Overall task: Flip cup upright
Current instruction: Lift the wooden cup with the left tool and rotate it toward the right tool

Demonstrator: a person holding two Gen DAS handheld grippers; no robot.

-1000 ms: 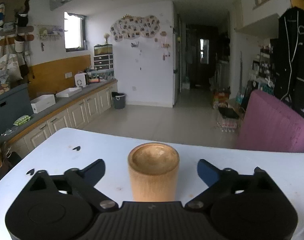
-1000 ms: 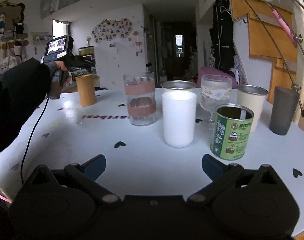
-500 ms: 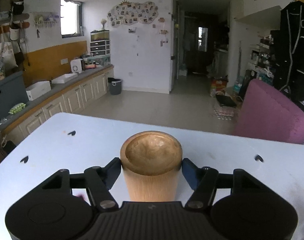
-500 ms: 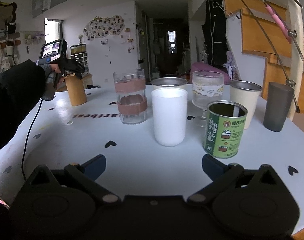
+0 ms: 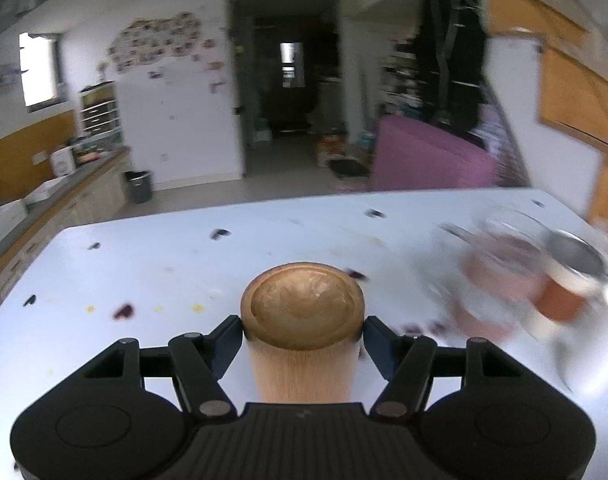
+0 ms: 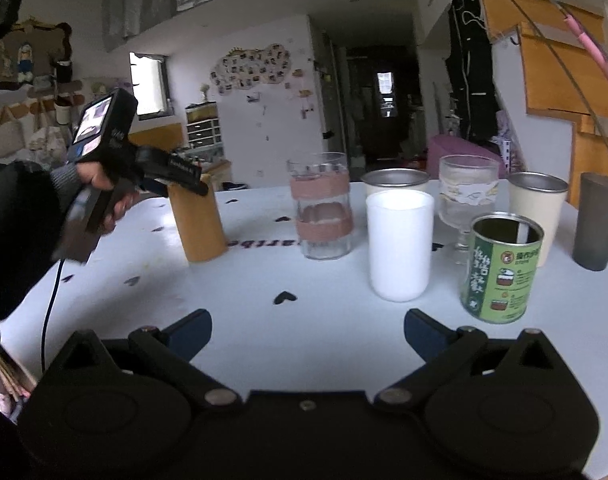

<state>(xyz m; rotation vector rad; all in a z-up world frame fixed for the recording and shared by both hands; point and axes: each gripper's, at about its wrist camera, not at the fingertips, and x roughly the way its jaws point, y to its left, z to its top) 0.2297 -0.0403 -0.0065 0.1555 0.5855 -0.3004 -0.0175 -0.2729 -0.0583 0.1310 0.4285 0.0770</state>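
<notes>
Left wrist view puts the wooden cup [image 5: 302,332] dead centre between our fingers, base up, its shallow dished bottom facing the camera and its mouth hidden beneath. Our left gripper [image 5: 302,334] is clamped on it high on the wall, just under that upturned base, both blue pads [image 5: 226,340] pressed against the wood on opposite sides. We judge that a high side grip like this suits a roll of the wrist, since the cup can turn about the line between the pads.

From the right wrist view the cup [image 6: 198,222] leans, its top tipped toward the left hand, and its lower edge looks to be at or barely off the white table [image 6: 232,304]; we cannot tell whether it touches. So the flip seems only just begun.

Beyond it stand the banded glass [image 6: 321,206], a white tumbler [image 6: 397,246], a green can [image 6: 499,268], a stemmed glass [image 6: 465,204] and a grey cup [image 6: 595,220], all grouped to the right and apart from the wooden one, which leaves room to swing.

Our right gripper [image 6: 307,330] waits low over bare table, fingers spread wide, holding nothing, well clear of the turn.
</notes>
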